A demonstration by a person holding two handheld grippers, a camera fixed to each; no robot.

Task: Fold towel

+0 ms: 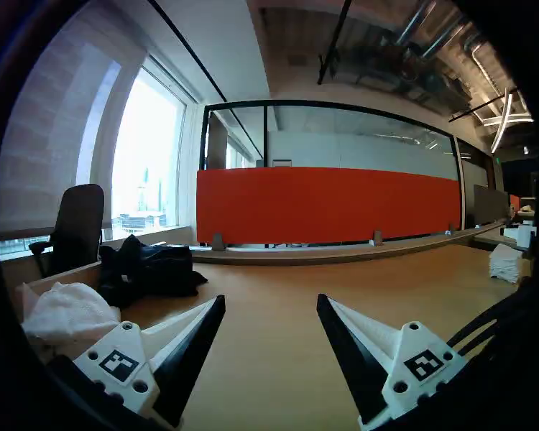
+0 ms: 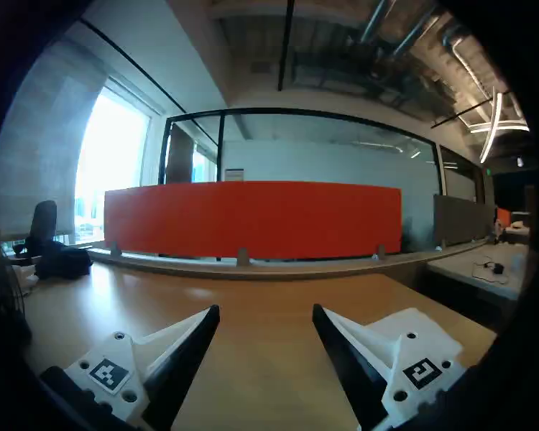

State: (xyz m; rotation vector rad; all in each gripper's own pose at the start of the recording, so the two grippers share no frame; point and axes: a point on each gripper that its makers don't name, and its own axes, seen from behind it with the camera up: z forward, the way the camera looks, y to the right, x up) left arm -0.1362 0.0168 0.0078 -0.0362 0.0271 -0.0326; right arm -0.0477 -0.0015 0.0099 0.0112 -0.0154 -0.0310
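Two tools are up, and both are spread wide with bare wood showing between the fingers. Left gripper view first: the left tool (image 1: 269,305) hangs low over the pale brown wooden worktop (image 1: 284,352), its black-edged white fingers (image 1: 180,345) apart and pinching nothing. Off to the left, at the worktop's end, sits the crumpled white towel (image 1: 65,312). Its lower part is hidden behind the left finger, so its full shape is hard to read. Just beside it, a little farther back, lies a black heap of fabric (image 1: 147,269); bag or jacket, I cannot tell. Behind that stands a black office chair (image 1: 79,223) against the bright window (image 1: 147,165), where the outdoors is washed out by glare. Far right, a stack of folded white cloths (image 1: 505,262) rests on the worktop, its right side cut off at the edge of view. A long orange-red divider panel (image 1: 327,205) runs across the back.

Right gripper view now: the right tool (image 2: 266,312) is likewise spread over bare wood, holding nothing. The black heap shows far left, small and dim, with a scrap of white beside it too small to name. To the right stands a separate white desk (image 2: 478,276) carrying a small dark object and a cable, both blurry.
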